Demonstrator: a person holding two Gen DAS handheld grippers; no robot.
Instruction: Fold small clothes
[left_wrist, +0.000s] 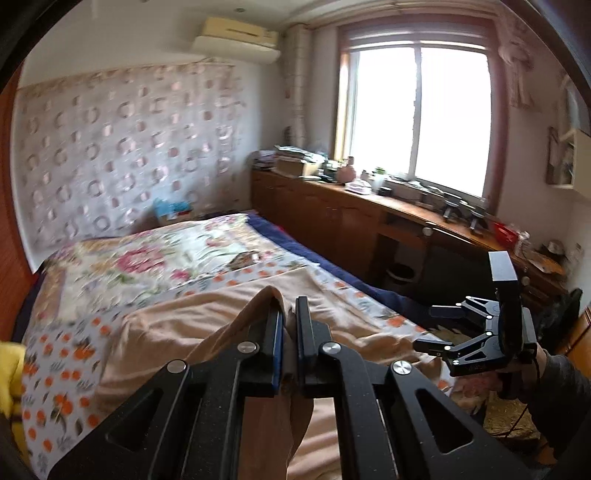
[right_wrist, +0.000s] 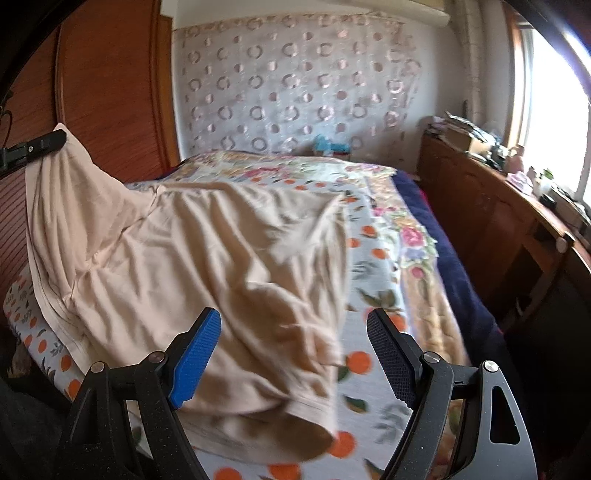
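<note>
My left claw (left_wrist: 290, 325) is clenched on a raised edge of the beige garment (right_wrist: 207, 258) lying rumpled across the bed (right_wrist: 373, 295), my right claw (right_wrist: 293, 354) released above its near hem (blurred), which I judge should be pinched level before folding.

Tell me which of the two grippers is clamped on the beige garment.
The left gripper: its jaws are shut on a lifted edge of the beige garment. The right gripper hangs open above the cloth, gripping nothing.
</note>
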